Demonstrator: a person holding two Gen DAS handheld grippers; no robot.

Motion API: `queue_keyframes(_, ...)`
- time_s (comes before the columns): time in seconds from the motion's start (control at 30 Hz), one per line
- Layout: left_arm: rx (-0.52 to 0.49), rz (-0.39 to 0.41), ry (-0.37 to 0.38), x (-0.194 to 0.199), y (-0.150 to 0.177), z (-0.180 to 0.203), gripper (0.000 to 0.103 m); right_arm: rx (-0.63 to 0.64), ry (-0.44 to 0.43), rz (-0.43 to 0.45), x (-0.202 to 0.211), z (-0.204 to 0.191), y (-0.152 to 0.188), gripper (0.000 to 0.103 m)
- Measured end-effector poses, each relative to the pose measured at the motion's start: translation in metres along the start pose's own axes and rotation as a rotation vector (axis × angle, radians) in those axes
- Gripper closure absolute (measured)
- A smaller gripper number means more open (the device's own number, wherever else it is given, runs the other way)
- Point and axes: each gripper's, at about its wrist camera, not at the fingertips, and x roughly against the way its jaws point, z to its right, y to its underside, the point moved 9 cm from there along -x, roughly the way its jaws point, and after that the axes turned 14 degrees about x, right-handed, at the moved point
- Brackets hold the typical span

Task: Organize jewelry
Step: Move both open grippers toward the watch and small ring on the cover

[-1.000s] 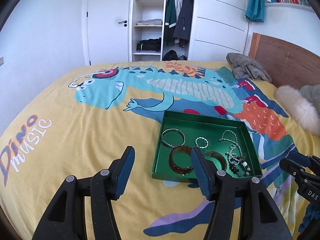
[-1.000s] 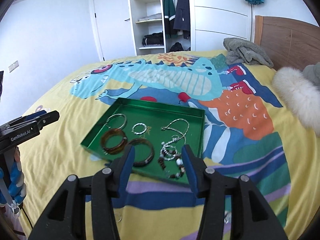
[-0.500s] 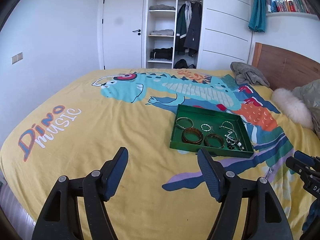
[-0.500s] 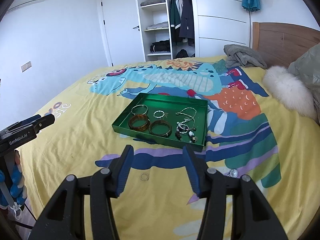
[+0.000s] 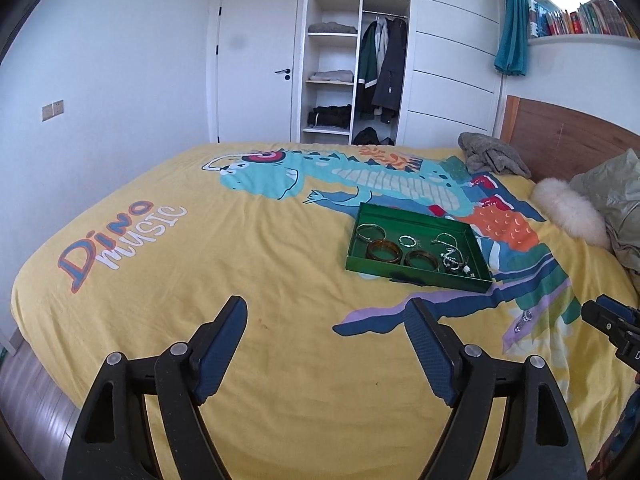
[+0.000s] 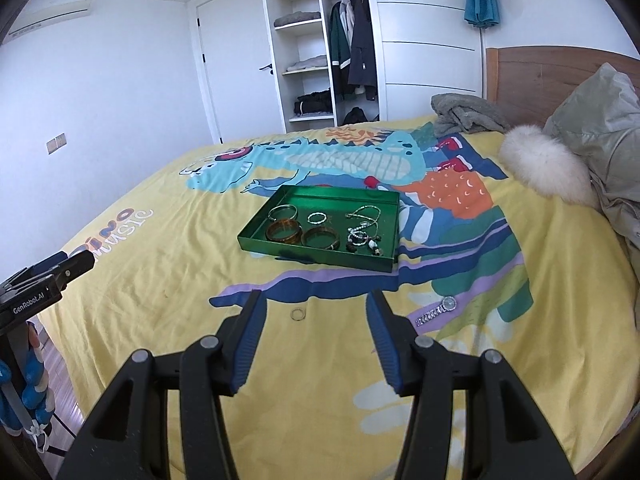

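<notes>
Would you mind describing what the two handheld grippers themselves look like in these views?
Both the left gripper and the right gripper have black plastic linkage arms with round silver pivot pins, ending in flat fingers faced with dark blue ribbed pads. White "GenRobot.AI" lettering marks the left gripper's black body, which sits on a blue grip.

Tray (image 6: 256, 241) sits mid-bed (image 6: 160, 264), holding bangles (image 6: 284, 231) at its left and necklaces (image 6: 362, 224) at its right. Ring (image 6: 298, 314) and watch (image 6: 436, 309) lie on the bed before the tray, toward the near edge, watch to the right.
</notes>
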Motion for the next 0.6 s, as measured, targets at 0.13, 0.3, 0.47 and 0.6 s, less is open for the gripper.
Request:
queue_keyframes(0.13,0.003,0.004,0.013,0.012,0.004,-0.003,0.021,0.004,0.008,0.014,0.015,-0.004,0.002,0.053)
queue_keyframes(0.3,0.01,0.007,0.024,0.019,0.008,-0.004,0.02,0.018,0.015,0.029,0.028,-0.012,0.002,0.052)
queue_keyframes(0.47,0.002,0.008,0.022,0.021,0.013,-0.007,0.019,0.016,0.011,0.035,0.033,-0.015,0.006,0.052)
queue_keyframes(0.6,-0.005,0.012,0.021,0.02,0.015,-0.007,0.019,0.002,0.014,0.035,0.033,-0.008,0.012,0.052)
